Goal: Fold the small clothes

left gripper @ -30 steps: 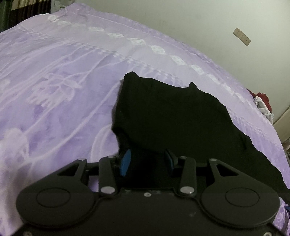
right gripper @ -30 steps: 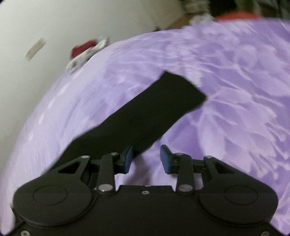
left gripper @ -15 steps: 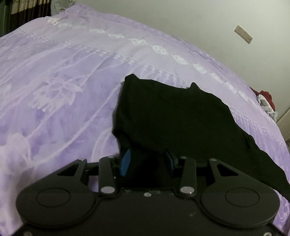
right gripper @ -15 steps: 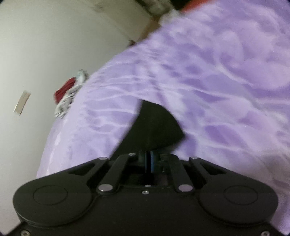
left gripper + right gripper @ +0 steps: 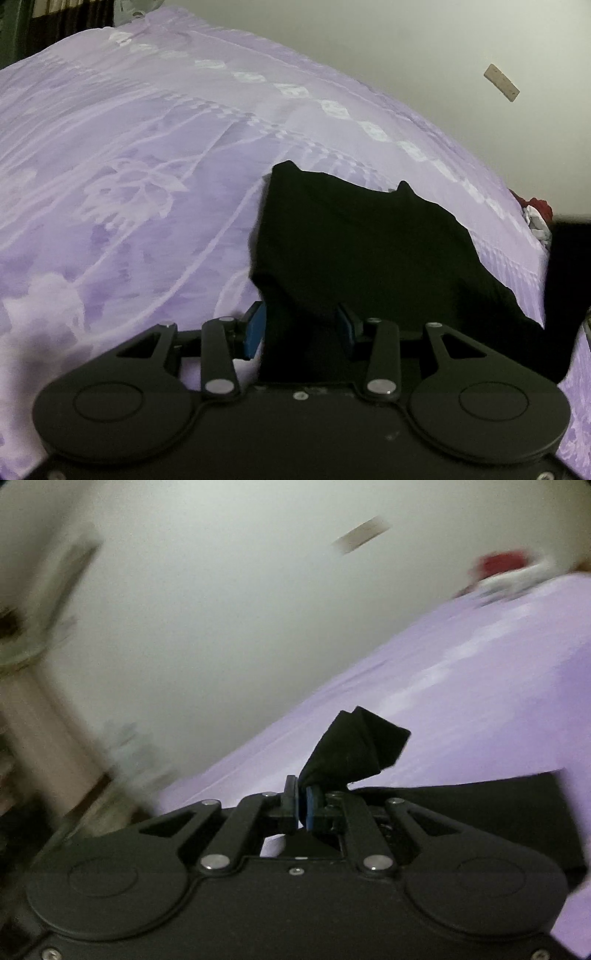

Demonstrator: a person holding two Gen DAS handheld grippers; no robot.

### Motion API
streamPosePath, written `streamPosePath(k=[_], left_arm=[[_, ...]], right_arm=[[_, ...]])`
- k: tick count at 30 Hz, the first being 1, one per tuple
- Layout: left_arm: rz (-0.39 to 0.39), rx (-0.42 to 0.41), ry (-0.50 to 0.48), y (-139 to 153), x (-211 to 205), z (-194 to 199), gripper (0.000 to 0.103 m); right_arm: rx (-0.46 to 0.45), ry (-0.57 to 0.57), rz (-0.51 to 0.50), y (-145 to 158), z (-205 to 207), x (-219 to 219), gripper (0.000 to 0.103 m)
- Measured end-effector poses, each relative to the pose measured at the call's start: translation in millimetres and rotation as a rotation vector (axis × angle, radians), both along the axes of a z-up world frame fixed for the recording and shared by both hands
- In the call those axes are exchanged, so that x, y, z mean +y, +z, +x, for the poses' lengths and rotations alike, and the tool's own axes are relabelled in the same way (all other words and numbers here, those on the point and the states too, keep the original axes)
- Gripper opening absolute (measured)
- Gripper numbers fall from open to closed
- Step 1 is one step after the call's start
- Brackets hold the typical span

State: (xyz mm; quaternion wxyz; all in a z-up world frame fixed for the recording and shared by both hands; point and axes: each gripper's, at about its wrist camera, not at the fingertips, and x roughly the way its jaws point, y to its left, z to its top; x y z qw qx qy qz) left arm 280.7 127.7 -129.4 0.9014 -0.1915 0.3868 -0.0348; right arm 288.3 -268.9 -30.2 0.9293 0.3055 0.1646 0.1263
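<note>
A black garment [image 5: 362,251] lies spread on the purple bedspread [image 5: 129,184]. My left gripper [image 5: 301,326] is open, its blue pads on either side of the garment's near edge, with cloth lying between them. My right gripper [image 5: 302,806] is shut on an end of the black garment [image 5: 354,749], lifted off the bed; the bunched cloth sticks up past the pads. That lifted end also hangs as a dark strip at the right edge of the left wrist view [image 5: 565,288].
A pale wall [image 5: 406,44] runs behind the bed, with a small tan plate [image 5: 501,87] on it. A red and white pile of clothes [image 5: 535,214] lies at the bed's far right end. The right wrist view is blurred; furniture [image 5: 33,709] shows at its left.
My right gripper closed on the end of the black garment and lifted it, swinging toward the wall. The left gripper stayed open at the garment's near edge, shifting slightly.
</note>
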Motion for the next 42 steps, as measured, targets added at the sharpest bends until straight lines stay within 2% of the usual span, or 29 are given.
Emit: streamPosePath(k=[2, 3, 5, 7, 10, 16, 19, 22, 26, 29, 34, 37, 38, 39, 42], left_arm=[[0.002, 0.001, 0.005, 2.0, 3.1, 0.0, 0.042], [0.002, 0.000, 0.007, 3.0, 4.4, -0.2, 0.042], [0.001, -0.003, 0.011, 4.5, 7.8, 0.1, 0.042], [-0.002, -0.010, 0.011, 5.1, 9.8, 1.2, 0.042], [0.003, -0.007, 0.004, 2.9, 8.3, 5.1, 0.042], [0.005, -0.010, -0.014, 1.2, -0.1, 11.1, 0.041], [-0.006, -0.016, -0.009, 2.5, -4.8, 17.1, 0.041], [-0.045, -0.009, 0.000, 2.1, -9.7, 27.5, 0.041], [-0.106, 0.028, 0.034, -3.9, -14.5, 45.3, 0.040], [-0.193, 0.090, 0.072, -16.3, -15.1, 62.0, 0.040], [-0.216, 0.121, 0.123, -28.2, -17.3, 78.3, 0.040], [-0.229, 0.115, 0.135, -27.3, -17.2, 87.9, 0.033], [-0.227, 0.109, 0.135, -25.7, -17.1, 88.7, 0.018], [-0.219, 0.093, 0.129, -22.9, -16.7, 87.8, 0.007], [-0.226, 0.022, 0.114, -10.8, -12.8, 75.1, 0.006]], right_arm=[[0.022, 0.114, -0.012, -4.8, 14.6, 54.2, 0.001], [0.063, 0.162, -0.041, -11.6, 24.0, 80.1, 0.021], [0.162, 0.234, -0.107, -26.7, 36.9, 118.3, 0.045], [0.184, 0.233, -0.143, -37.3, 33.9, 129.1, 0.045], [0.204, 0.197, -0.108, -46.1, 19.0, 107.1, 0.045], [0.287, 0.001, -0.149, -66.9, -5.0, 21.0, 0.045], [0.323, -0.077, -0.123, -75.3, -19.1, -16.8, 0.045], [0.349, -0.115, -0.098, -84.2, -31.6, -36.5, 0.045], [0.371, -0.122, -0.084, -95.9, -40.3, -43.7, 0.045], [0.384, -0.115, -0.078, -102.2, -39.0, -41.9, 0.045], [0.393, -0.119, -0.051, -109.7, -34.8, -44.4, 0.045], [0.403, -0.129, -0.051, -112.2, -34.2, -48.0, 0.045], [0.407, -0.132, -0.051, -113.1, -34.5, -49.3, 0.045], [0.410, -0.135, -0.049, -113.7, -35.8, -50.2, 0.045], [0.415, -0.144, -0.045, -115.5, -37.5, -52.0, 0.045]])
